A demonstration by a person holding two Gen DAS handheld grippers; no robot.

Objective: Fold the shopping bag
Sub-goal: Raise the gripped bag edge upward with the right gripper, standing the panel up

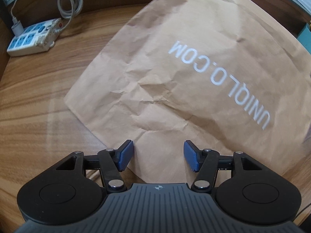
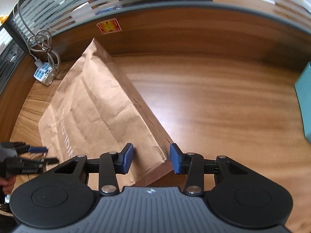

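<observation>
A brown paper shopping bag (image 1: 175, 73) with white lettering lies flat and creased on the wooden desk (image 1: 38, 120). My left gripper (image 1: 159, 155) hangs open over the bag's near edge, its blue pads (image 1: 126, 155) apart above the paper. In the right wrist view the bag (image 2: 101, 112) runs away to the upper left. Its near right corner sits between the blue pads (image 2: 176, 159) of my right gripper (image 2: 152, 158), which stand a little off it, jaws open. The left gripper (image 2: 46, 155) shows at the left edge, held by a hand.
A white and blue power strip (image 1: 33, 38) with a looped grey cable (image 1: 70, 2) lies at the desk's far left. A wooden partition (image 2: 194, 35) with frosted glass and a red sticker (image 2: 108, 26) backs the desk. A teal box (image 2: 304, 101) stands at the right.
</observation>
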